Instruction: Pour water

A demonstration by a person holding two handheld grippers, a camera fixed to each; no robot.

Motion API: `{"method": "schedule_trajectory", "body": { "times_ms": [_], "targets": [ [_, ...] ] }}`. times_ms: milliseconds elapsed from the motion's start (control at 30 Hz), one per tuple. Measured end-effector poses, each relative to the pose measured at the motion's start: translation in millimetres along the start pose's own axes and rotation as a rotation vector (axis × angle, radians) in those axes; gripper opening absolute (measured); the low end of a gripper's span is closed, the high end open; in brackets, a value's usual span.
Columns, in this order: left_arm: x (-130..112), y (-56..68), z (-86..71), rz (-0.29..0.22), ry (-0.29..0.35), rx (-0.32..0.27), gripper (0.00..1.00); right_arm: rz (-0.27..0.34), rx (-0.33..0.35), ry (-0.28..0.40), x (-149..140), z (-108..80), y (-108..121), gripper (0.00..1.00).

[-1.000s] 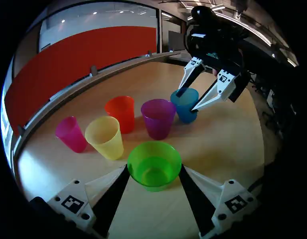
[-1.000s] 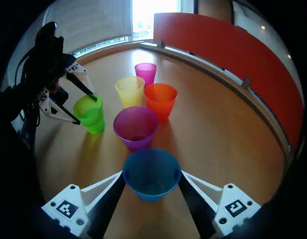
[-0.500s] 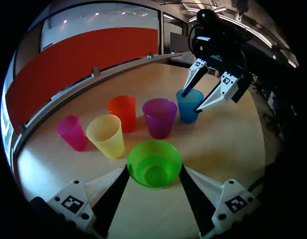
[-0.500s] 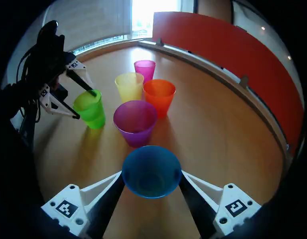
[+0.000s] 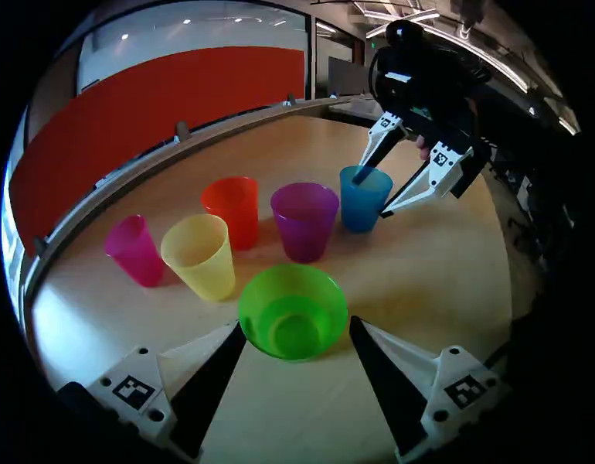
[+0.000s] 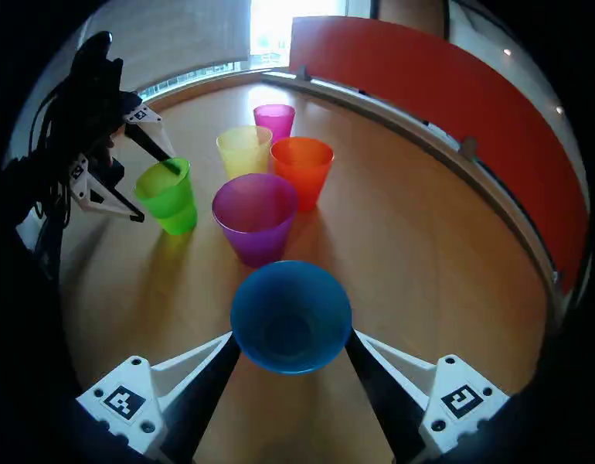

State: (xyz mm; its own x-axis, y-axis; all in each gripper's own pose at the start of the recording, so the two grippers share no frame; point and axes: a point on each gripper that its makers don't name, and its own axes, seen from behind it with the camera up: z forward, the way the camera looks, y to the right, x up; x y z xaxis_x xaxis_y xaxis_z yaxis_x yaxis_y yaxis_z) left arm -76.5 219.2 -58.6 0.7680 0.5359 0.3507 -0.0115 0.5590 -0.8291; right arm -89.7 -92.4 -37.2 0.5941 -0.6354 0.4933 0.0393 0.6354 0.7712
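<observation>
A green cup (image 5: 291, 334) with a little water in it sits between the fingers of my left gripper (image 5: 296, 322), which is shut on it. My right gripper (image 6: 294, 334) is shut on a blue cup (image 6: 290, 298), held a little above the wooden table (image 6: 421, 255). In the left gripper view the right gripper (image 5: 371, 196) clasps the blue cup (image 5: 362, 203) at the far right. The right gripper view has the left gripper (image 6: 158, 191) around the green cup (image 6: 168, 199) at the left.
Purple (image 5: 304, 220), orange (image 5: 234, 210), yellow (image 5: 199, 255) and pink (image 5: 134, 249) cups stand upright in a cluster between the two held cups. A red wall panel (image 5: 143, 108) runs behind the table's raised back edge. Bare tabletop lies on the right (image 5: 444, 263).
The blue cup has risen slightly and sits higher and larger between the right gripper's fingers. The left gripper with the green cup has barely shifted.
</observation>
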Motion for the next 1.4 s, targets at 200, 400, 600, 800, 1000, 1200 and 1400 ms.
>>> {"method": "schedule_trajectory", "body": {
  "times_ms": [200, 400, 600, 800, 1000, 1200, 1400],
  "targets": [
    [-9, 1.1, -4.1, -0.020, -0.027, -0.011, 0.97, 0.008, -0.017, -0.008, -11, -6.0, 1, 1.00],
    [-21, -1.4, -12.0, 0.003, -0.046, 0.023, 0.97, 0.022, -0.044, -0.001, -20, -18.1, -1, 1.00],
    [-24, -7.6, -27.3, -0.008, -0.034, 0.066, 0.97, 0.031, -0.083, 0.027, -23, -35.7, -4, 1.00],
    [-25, -16.9, -47.5, -0.044, 0.001, 0.114, 0.97, 0.049, -0.136, 0.074, -23, -52.3, -3, 1.00],
    [-27, -30.3, -71.6, -0.058, 0.038, 0.179, 0.97, 0.100, -0.198, 0.109, -31, -71.5, 5, 1.00],
    [-24, -54.3, -98.7, -0.103, 0.106, 0.270, 0.97, 0.165, -0.312, 0.191, -27, -95.6, 30, 1.00],
    [-14, -77.4, -127.8, -0.158, 0.204, 0.368, 0.97, 0.239, -0.412, 0.325, -12, -120.0, 47, 1.00]
  ]
}}
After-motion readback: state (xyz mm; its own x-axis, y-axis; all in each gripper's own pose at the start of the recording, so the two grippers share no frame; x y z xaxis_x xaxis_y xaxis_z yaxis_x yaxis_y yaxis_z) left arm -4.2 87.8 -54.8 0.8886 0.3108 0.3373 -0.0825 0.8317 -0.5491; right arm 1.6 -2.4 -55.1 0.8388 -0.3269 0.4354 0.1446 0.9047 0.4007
